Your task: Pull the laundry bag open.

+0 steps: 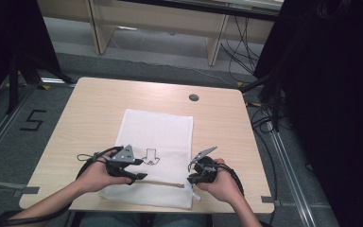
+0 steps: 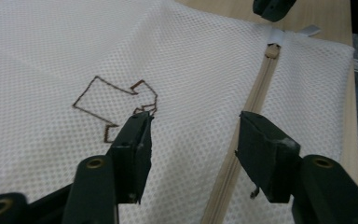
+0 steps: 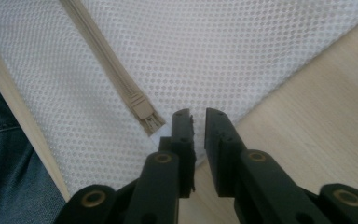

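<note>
We're watching white mesh laundry bag (image 1: 157, 142) lying flat at table's (image 1: 85, 109) near centre: light, floppy. Left gripper (image 2: 193, 135) hovering wide over zipper (image 2: 256, 100); right gripper (image 3: 198, 123) narrowing beside zipper end (image 3: 142, 110), nothing visibly pinched. We're favouring zipper tab.

Light wood-grain table (image 1: 94, 106), rounded corners, grey cable port (image 1: 194, 97) near far edge. Grey floor (image 1: 52, 101); black tape mark shaped like "5" (image 1: 32, 120) left of table. Metal floor rails (image 1: 288, 165) either side. Pale wooden bench frame (image 1: 158, 21) beyond table. Black curtains (image 1: 340, 94) right and far left. Loose black cables (image 1: 246, 52) on floor at right.
</note>
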### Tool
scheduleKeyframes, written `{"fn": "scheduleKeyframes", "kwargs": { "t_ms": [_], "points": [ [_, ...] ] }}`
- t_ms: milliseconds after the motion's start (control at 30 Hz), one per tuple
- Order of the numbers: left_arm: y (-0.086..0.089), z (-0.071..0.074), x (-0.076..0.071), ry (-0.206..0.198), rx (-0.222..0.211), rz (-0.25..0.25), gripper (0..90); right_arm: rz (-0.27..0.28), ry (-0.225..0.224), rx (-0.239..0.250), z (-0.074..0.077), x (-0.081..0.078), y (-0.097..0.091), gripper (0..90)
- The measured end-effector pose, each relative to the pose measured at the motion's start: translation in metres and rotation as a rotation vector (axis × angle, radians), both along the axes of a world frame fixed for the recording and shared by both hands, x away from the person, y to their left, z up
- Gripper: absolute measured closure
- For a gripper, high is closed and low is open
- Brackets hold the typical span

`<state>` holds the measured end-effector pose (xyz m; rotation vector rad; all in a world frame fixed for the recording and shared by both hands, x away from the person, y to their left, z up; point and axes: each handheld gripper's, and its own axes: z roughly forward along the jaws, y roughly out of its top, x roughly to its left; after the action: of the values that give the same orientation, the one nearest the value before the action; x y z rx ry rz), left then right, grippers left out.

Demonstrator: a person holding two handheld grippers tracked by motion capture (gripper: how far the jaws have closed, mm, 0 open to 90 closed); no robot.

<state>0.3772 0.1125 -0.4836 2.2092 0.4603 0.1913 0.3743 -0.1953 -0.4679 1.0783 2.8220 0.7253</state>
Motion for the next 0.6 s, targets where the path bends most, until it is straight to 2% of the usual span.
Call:
{"fn": "scheduleKeyframes", "kwargs": {
  "t_ms": [133, 167, 267, 367, 467, 600],
  "points": [
    [-0.021, 0.005, 0.000, 0.018, -0.020, -0.057, 54.5, 0.024, -0.005, -0.023, 0.000, 0.001, 0.002, 90.0],
    [-0.025, 0.006, 0.000, 0.018, -0.026, -0.061, 55.1, 0.024, 0.004, -0.022, 0.000, 0.000, 0.003, 90.0],
    [-0.035, 0.008, 0.001, 0.008, -0.025, -0.077, 55.1, 0.030, -0.002, -0.025, -0.001, 0.000, 0.005, 90.0],
    [-0.053, 0.008, 0.001, 0.006, -0.018, -0.111, 54.3, 0.040, 0.019, -0.026, -0.003, -0.002, 0.010, 90.0],
    [-0.061, 0.006, 0.000, 0.010, -0.014, -0.128, 54.3, 0.044, 0.026, -0.037, -0.005, -0.003, 0.011, 90.0],
    [-0.081, 0.003, -0.001, 0.011, 0.012, -0.179, 55.7, 0.041, 0.041, -0.038, -0.008, -0.004, 0.013, 90.0]
  ]
}}
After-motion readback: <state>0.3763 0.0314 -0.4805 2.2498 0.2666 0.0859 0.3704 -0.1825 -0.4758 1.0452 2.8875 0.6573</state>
